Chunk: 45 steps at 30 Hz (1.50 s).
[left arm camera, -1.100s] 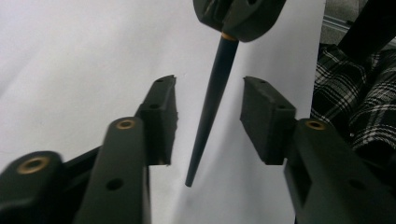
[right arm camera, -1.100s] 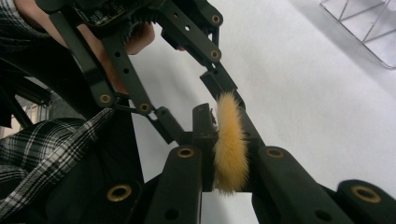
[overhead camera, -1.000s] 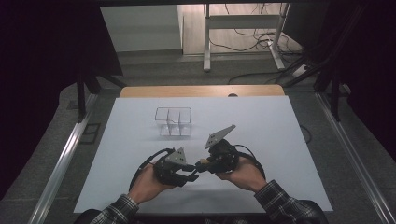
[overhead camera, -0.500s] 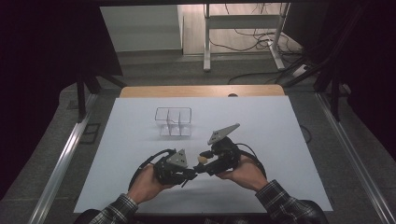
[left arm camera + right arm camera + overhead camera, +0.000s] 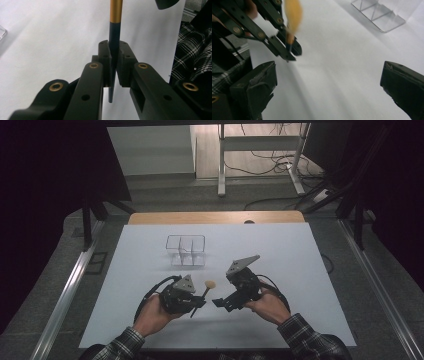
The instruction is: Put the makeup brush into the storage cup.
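Left gripper (image 5: 113,62) clamps a slim dark brush (image 5: 114,37) with gold ferrule; right gripper (image 5: 327,85) gapes empty

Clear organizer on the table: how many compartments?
3, as far as the high view shows: the clear organizer has one wide compartment at the back and two smaller ones side by side in front. Clear walls could hide more dividers.

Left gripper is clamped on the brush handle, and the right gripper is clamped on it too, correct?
Not quite. The left gripper is clamped on the brush, but the right gripper is not: the right gripper view shows its jaws wide apart, having just opened, with nothing between them.
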Available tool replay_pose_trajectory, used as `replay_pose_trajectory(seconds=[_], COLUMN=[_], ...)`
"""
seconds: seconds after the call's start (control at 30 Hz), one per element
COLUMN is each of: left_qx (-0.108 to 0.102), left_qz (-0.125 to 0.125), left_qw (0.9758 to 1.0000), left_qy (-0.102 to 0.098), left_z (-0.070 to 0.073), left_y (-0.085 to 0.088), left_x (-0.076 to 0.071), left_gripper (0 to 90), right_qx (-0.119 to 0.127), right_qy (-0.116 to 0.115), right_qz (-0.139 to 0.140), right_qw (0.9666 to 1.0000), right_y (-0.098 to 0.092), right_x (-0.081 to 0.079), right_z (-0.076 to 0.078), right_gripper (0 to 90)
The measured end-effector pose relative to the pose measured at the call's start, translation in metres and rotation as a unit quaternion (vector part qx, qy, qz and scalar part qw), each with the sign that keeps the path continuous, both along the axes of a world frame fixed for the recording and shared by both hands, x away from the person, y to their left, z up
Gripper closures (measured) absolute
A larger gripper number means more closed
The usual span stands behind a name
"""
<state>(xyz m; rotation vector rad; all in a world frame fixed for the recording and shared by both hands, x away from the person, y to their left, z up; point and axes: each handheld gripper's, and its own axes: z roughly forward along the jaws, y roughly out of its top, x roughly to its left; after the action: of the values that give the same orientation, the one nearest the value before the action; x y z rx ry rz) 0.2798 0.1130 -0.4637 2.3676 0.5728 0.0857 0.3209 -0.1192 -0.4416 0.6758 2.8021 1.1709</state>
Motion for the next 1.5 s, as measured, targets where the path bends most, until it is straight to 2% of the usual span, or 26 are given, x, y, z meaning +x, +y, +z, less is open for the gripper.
replay_pose_trajectory(seconds=[0.2,0.37,0.6,1.03,1.17,1.5], left_qx=[0.003,-0.009,-0.016,-0.024,-0.033,-0.035], left_qz=[0.002,0.013,0.022,0.04,0.05,0.06], left_qw=[1.0,0.9999,0.9996,0.9989,0.9982,0.9976], left_qy=[-0.002,-0.003,-0.003,-0.003,-0.003,-0.005], left_z=[0.001,0.002,0.004,0.005,0.005,0.006], left_y=[0.005,0.01,0.015,0.024,0.026,0.034], left_x=[0.002,0.002,0.003,0.005,0.005,0.008], left_gripper=[83.2,83.2,83.2,83.2,83.2,83.2], right_qx=[-0.004,-0.024,-0.031,-0.049,-0.052,-0.059], right_qy=[-0.01,-0.039,-0.059,-0.067,-0.069,-0.075], right_qz=[-0.001,-0.017,-0.032,-0.048,-0.054,-0.071], right_qw=[0.9999,0.9988,0.9972,0.9954,0.9948,0.9929], right_y=[-0.004,-0.008,-0.015,-0.024,-0.028,-0.04], right_x=[-0.001,-0.004,-0.004,-0.005,-0.005,-0.008], right_z=[0.0,-0.001,0.001,-0.002,-0.002,-0.001], right_gripper=[0.0,0.0,0.0,0.0,0.0,0.0])
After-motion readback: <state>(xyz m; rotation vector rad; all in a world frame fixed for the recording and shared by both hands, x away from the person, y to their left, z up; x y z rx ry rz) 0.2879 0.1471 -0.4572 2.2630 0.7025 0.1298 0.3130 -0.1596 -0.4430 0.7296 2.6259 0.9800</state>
